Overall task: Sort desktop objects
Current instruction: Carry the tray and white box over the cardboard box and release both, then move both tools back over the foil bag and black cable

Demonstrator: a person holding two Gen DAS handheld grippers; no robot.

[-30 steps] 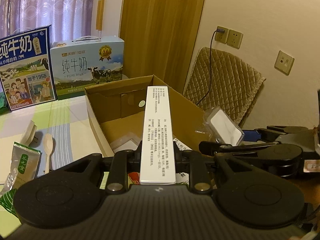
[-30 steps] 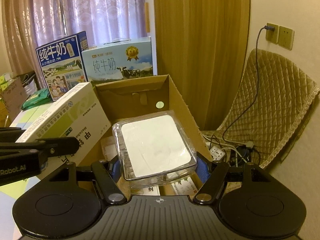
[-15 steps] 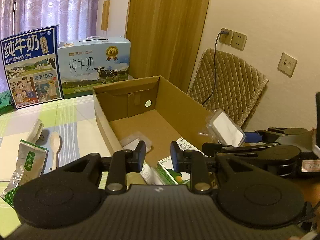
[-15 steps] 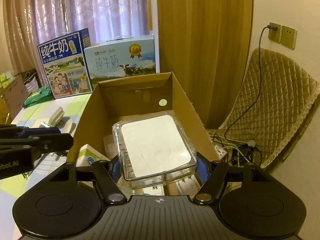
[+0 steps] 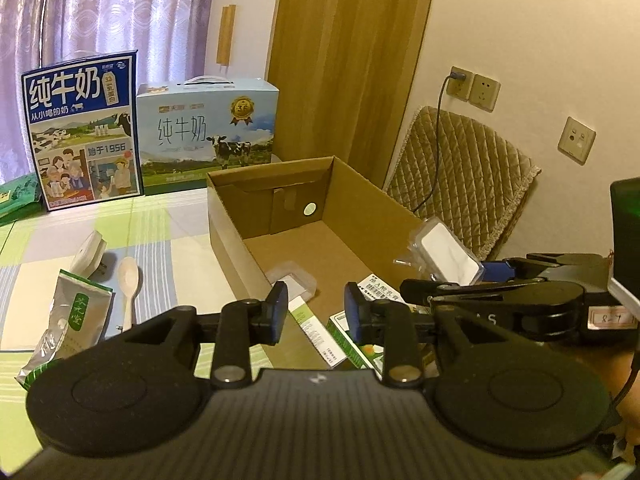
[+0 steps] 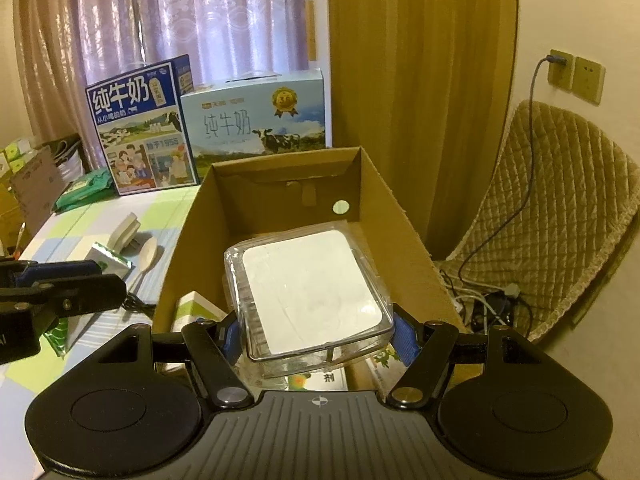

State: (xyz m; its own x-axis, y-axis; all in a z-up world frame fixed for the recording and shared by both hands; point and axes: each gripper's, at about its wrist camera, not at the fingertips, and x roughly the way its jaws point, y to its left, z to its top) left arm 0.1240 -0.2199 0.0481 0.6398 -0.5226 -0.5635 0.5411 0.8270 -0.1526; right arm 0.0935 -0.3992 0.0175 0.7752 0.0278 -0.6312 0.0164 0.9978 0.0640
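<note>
Only the left wrist view shows the left gripper [image 5: 314, 312] with fingers parted and empty above the cardboard box [image 5: 228, 216], where a second ago it clamped a long white carton. The right wrist view shows the right gripper [image 6: 316, 334] still clamping the clear plastic case [image 6: 308, 292] above the box.

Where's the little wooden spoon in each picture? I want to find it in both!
Left wrist view: the wooden spoon lies on the tablecloth at left, beside the green pouch.
Right wrist view: the spoon lies left of the cardboard box, partly behind the left gripper.
Shared landmark: the dark blue milk carton standing behind it.
</note>
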